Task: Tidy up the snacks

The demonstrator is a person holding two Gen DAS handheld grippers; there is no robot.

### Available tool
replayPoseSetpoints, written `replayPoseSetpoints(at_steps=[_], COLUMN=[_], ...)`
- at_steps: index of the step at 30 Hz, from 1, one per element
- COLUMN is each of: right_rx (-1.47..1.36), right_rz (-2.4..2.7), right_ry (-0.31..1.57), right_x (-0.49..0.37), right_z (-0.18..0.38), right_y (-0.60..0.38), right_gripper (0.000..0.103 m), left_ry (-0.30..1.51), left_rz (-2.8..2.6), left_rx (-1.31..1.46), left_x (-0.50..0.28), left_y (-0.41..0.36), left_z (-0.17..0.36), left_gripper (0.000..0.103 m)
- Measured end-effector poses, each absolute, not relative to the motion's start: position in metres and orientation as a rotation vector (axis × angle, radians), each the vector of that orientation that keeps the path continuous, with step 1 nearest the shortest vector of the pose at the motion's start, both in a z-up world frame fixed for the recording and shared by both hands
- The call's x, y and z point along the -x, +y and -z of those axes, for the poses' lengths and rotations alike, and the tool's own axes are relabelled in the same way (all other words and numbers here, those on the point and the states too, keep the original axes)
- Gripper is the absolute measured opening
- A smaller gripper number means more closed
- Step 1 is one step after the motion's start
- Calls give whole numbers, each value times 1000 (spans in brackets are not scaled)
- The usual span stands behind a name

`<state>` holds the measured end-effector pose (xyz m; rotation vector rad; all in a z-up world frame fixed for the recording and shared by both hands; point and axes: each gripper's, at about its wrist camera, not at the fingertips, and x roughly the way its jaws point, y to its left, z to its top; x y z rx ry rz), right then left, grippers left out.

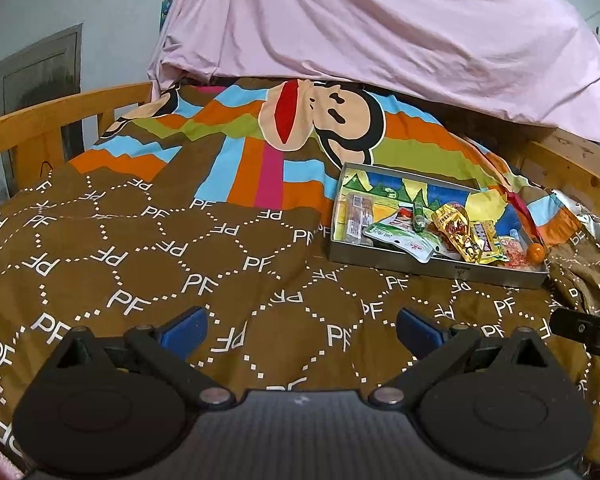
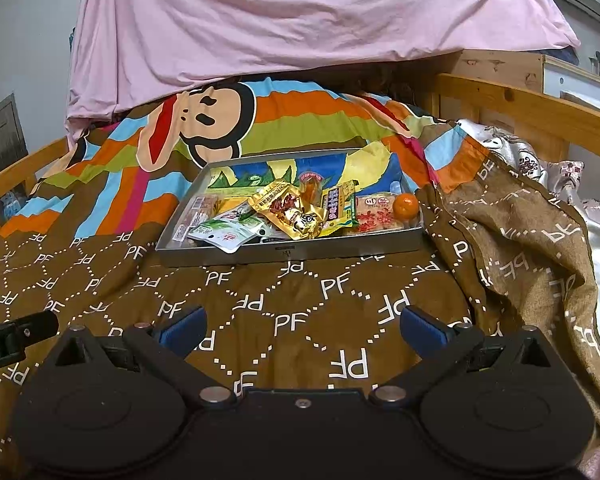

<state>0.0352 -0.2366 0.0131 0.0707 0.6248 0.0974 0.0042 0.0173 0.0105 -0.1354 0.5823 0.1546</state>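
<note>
We see soft, even indoor light with weak shadows. Both pictures bend at the edges, with dark corners. Shiny snack wrappers (image 2: 296,210) glint a little.

Print on the snack packets (image 2: 292,210) too small to read, lower packets buried under the heap, bed (image 2: 260,312) vanishing beneath the pink sheet (image 2: 300,20), right claw (image 1: 584,330) cut off at the frame edge

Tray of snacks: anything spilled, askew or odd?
Nothing spilled outside the tray. Inside, packets lie jumbled and overlapping; a green-white pouch hangs over the front rim. An orange fruit sits in the right corner. Both claws are open and empty.
</note>
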Motion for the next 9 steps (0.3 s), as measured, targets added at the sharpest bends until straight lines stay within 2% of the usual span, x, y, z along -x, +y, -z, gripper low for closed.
replayPoseSetpoints(at_steps=[9], right_rx=[-71], right_rz=[-97], right_ry=[628], right_x=[-35], right_z=[-13], right_y=[-236], right_gripper=[102], left_ry=[592], left_rz=[-142], left_rx=[131], left_x=[-5], left_y=[16], left_z=[-9], left_gripper=[103])
